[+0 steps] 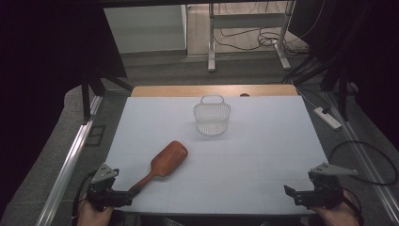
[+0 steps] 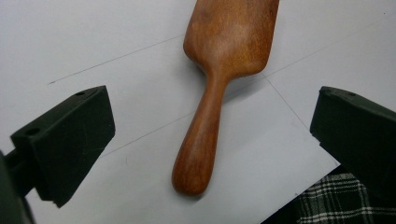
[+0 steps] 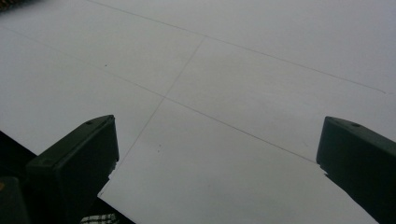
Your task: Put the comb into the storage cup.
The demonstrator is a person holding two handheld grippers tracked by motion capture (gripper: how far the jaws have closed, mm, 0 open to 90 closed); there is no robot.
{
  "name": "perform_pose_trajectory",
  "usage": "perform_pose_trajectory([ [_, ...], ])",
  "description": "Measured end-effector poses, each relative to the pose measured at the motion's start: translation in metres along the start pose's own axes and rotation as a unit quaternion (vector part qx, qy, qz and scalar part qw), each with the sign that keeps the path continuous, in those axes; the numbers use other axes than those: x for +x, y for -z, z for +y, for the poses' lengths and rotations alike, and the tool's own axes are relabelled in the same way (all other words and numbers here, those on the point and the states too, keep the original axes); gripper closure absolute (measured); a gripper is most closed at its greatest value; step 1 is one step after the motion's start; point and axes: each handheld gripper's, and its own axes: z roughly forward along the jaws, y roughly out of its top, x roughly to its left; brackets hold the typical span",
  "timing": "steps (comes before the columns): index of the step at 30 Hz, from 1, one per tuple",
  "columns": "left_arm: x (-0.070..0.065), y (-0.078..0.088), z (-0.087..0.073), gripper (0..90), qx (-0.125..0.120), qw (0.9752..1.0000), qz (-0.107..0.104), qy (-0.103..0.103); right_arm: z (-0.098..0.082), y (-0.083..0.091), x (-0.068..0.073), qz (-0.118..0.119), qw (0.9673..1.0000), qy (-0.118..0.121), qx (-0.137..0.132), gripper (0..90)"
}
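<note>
A brown wooden paddle brush (image 1: 163, 163) lies on the white table sheet (image 1: 263, 141), its handle toward the front left corner. My left gripper (image 1: 123, 197) hovers at that corner, open, with the handle end just ahead of it. In the left gripper view the brush handle (image 2: 198, 140) lies between the wide-apart jaws, touching neither. A white wire basket (image 1: 212, 117) with an upright handle stands at the back middle of the sheet. Near the front right corner my right gripper (image 1: 294, 194) is open over bare sheet (image 3: 224, 93).
A wooden table edge (image 1: 211, 90) runs behind the sheet. Metal rails flank the table on both sides. A white power strip (image 1: 327, 117) lies on the floor at the right, and a desk frame with cables stands beyond. Checked cloth (image 2: 336, 200) shows below the front edge.
</note>
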Motion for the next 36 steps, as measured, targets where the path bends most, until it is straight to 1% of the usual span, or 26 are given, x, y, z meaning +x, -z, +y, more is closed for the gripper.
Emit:
perform_pose_trajectory([
  [9,0.0009,0.001,-0.0014,0.1,0.002,1.0,0.0,0.007,0.0016,-0.0021,0.0019,0.004,0.9999,0.011,0.006,0.0],
  [16,0.0003,0.0,-0.0007,0.0,0.009,0.9999,-0.004,0.002,0.0024,-0.0031,0.002,0.005,0.9999,0.014,0.008,0.0],
  [19,0.0004,-0.0007,-0.0003,0.2,0.012,0.9999,-0.008,0.001,0.0023,-0.0032,0.0021,0.006,0.9998,0.014,0.008,0.0],
  [24,0.0029,-0.0005,-0.0004,0.9,0.011,0.9997,-0.02,0.006,0.0024,-0.0035,0.0025,0.007,0.9998,0.016,0.01,0.0],
  [27,0.0025,-0.0007,-0.0001,0.7,0.012,0.9997,-0.019,0.004,0.0024,-0.0035,0.0027,0.007,0.9998,0.016,0.01,0.0],
  [30,0.0011,-0.0017,0.0016,0.0,0.009,0.9999,-0.01,-0.009,0.0025,-0.0037,0.0028,0.006,0.9998,0.017,0.01,0.0],
  [36,0.0015,-0.0042,0.0056,0.0,0.011,0.9997,-0.018,-0.009,0.0025,-0.0035,0.0031,0.005,0.9997,0.019,0.01,0.0],
])
